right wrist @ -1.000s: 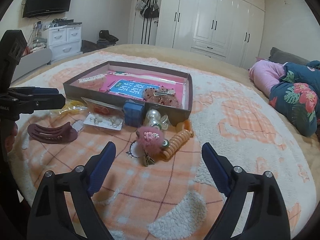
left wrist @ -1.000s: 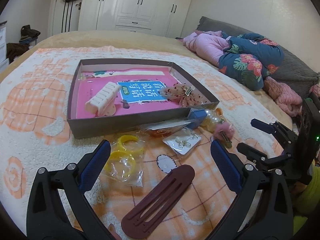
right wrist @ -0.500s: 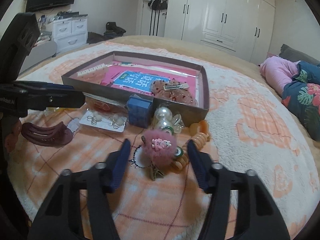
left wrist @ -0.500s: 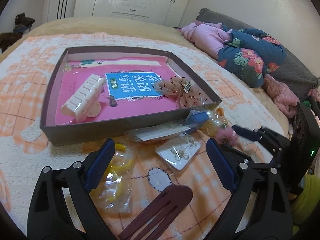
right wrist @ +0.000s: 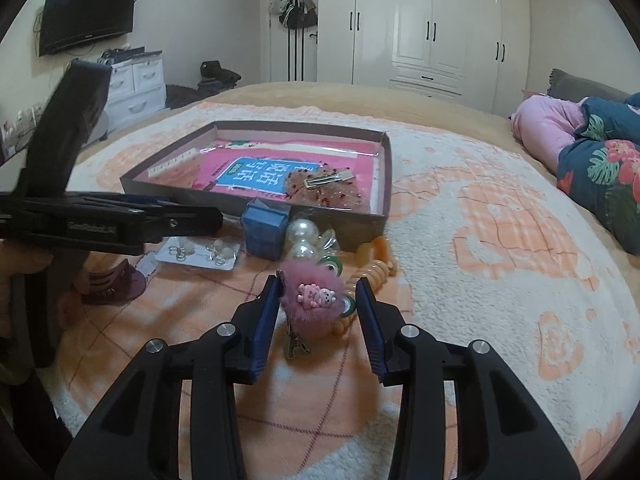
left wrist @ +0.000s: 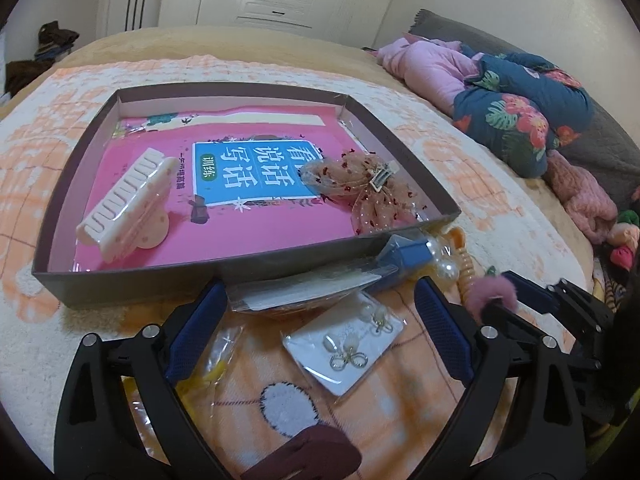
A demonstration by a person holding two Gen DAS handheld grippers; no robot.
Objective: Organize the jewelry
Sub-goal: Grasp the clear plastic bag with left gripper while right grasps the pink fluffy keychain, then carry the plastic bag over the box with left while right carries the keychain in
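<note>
Left of the cardboard tray [left wrist: 140,288], the left claw [left wrist: 320,320] hangs released over the carded earrings [left wrist: 346,346], which lie just in front of the tray; further right the right claw [right wrist: 318,300] brackets the pink fluffy charm [right wrist: 312,294], not yet clenched. It looks light and squashy, so pinch the fur body, not its dangling trinket [right wrist: 295,344]

Left wrist view: low over blanket, near, facing shallow box [left wrist: 256,276] at 12 o'clock, wardrobe beyond; right gripper [left wrist: 504,300] enters at 4 o'clock.
Right wrist view: low, close, facing same box [right wrist: 344,232] at 12 o'clock; left gripper [right wrist: 200,220] crosses at 9 o'clock.
Shared: box, earring card [left wrist: 346,346], blue case [right wrist: 266,226].
</note>
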